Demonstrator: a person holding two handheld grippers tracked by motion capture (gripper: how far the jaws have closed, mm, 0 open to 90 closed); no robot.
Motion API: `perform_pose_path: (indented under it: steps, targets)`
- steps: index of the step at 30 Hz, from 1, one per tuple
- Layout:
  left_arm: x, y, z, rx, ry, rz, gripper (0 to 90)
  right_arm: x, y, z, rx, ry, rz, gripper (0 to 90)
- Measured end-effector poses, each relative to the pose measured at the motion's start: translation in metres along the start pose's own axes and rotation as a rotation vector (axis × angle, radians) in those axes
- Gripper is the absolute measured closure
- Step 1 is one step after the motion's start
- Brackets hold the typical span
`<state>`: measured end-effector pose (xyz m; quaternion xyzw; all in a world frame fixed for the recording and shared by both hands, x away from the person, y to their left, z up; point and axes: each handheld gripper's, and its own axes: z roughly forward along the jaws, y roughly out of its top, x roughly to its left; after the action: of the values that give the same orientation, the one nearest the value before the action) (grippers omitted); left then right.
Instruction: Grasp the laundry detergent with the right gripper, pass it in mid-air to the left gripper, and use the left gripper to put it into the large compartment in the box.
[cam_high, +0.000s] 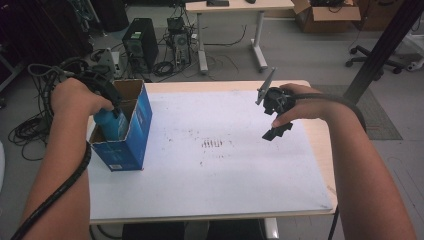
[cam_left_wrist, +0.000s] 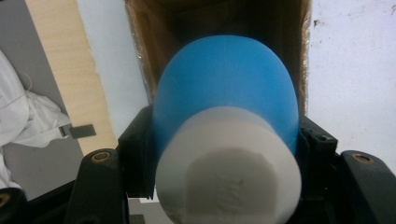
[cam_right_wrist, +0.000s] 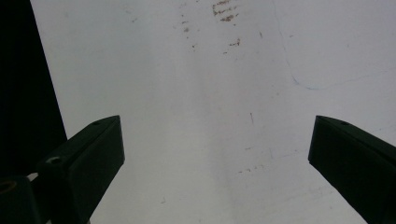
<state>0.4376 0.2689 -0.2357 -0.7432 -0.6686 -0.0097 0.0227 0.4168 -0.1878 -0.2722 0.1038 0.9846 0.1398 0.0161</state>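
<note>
My left hand-held gripper (cam_left_wrist: 224, 154) is clamped on the blue bottle (cam_left_wrist: 226, 88), white cap toward me, its body inside the open cardboard box (cam_high: 135, 115); my right hand-held gripper (cam_right_wrist: 215, 154) is spread wide over the table (cam_high: 225, 165).

Past my table (cam_high: 210, 200), whose white top carries brown smudges (cam_high: 212, 144) mid-frame, I see a black computer tower (cam_high: 141, 44) upper left, a second desk (cam_high: 235, 7) top centre, and a cardboard box (cam_high: 327, 15) upper right.

Even, soft light fills the high view, with faint shadows on the table (cam_high: 210, 170). The left gripper view is blurred on the close bottle (cam_left_wrist: 226, 93); the right gripper view is dim and grainy.
</note>
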Motion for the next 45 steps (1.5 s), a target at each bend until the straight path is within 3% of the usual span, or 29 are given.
perform_pose_path:
  steps: [9, 21, 33, 45]
  targets:
    - [-0.002, 0.0, 0.016, -0.003, 0.004, -0.005, 38.1, -0.001, 0.0, 0.004, 0.0, 0.005, 0.003, 3.4]
    - [-0.005, 0.001, 0.039, 0.032, 0.007, 0.008, 38.1, 0.0, 0.0, 0.008, -0.005, 0.01, -0.001, 3.4]
    - [-0.005, 0.001, 0.052, 0.047, 0.014, 0.008, 38.1, 0.0, 0.0, 0.013, -0.008, 0.018, -0.002, 3.4]
    - [-0.006, 0.002, 0.053, 0.049, 0.015, 0.002, 37.9, 0.0, -0.003, 0.017, -0.004, 0.028, 0.005, 3.5]
